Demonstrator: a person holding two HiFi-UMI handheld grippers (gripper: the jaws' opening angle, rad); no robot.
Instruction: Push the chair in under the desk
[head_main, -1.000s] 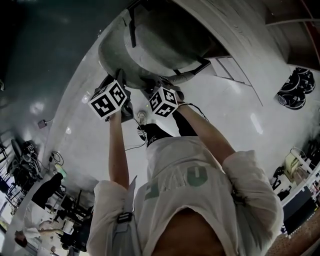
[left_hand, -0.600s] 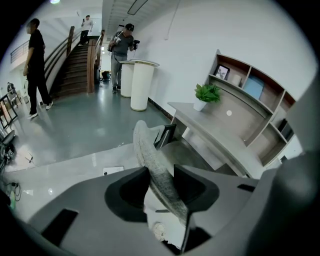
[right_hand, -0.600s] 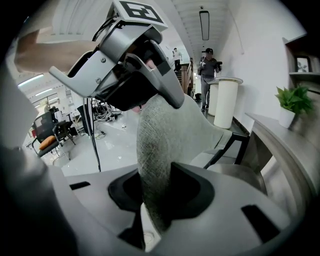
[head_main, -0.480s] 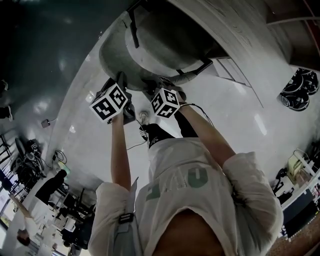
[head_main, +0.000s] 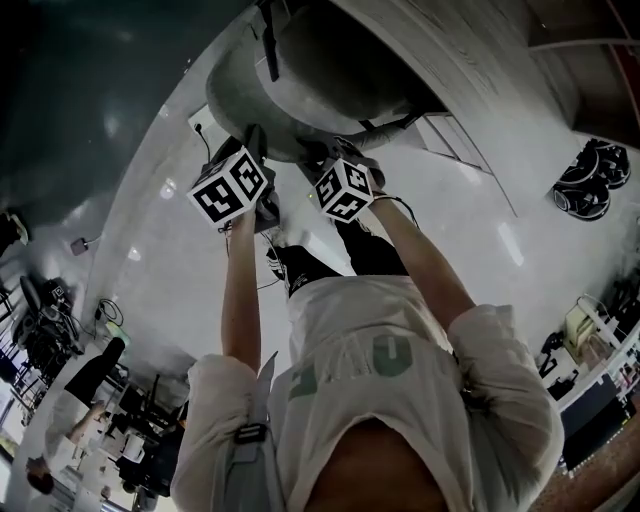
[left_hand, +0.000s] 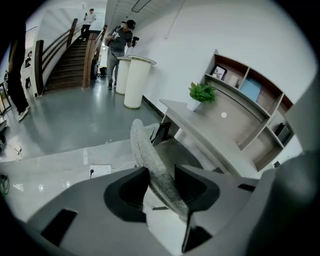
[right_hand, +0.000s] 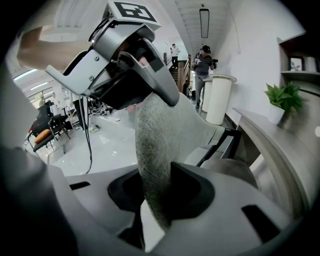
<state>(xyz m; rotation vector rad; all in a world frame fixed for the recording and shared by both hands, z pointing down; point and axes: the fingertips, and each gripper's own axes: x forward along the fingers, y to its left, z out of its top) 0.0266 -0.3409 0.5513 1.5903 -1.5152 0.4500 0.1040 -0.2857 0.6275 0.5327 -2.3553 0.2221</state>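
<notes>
A grey upholstered chair (head_main: 320, 80) stands at the wood-grain desk (head_main: 470, 70), its seat partly beneath the desktop. My left gripper (head_main: 248, 148) and right gripper (head_main: 332, 152) sit side by side on the top rim of the chair back. In the left gripper view the jaws of the left gripper (left_hand: 161, 182) are shut on the chair back (left_hand: 147, 155), with the desk (left_hand: 210, 130) ahead to the right. In the right gripper view the right gripper (right_hand: 155, 192) is shut on the same chair back (right_hand: 165, 130), and the left gripper (right_hand: 125, 55) clamps it just beyond.
A potted plant (left_hand: 200, 95) stands on the desk below wall shelves (left_hand: 250, 90). A white pedestal (left_hand: 132, 80), a person (left_hand: 120, 42) and a staircase (left_hand: 70, 60) lie beyond. A power strip (left_hand: 100, 170) lies on the floor. Black gear (head_main: 590, 180) sits to the right.
Both grippers and the chair back have moved up the head view toward the desk, and the chair sits further under the desktop. Both grips are unchanged.
</notes>
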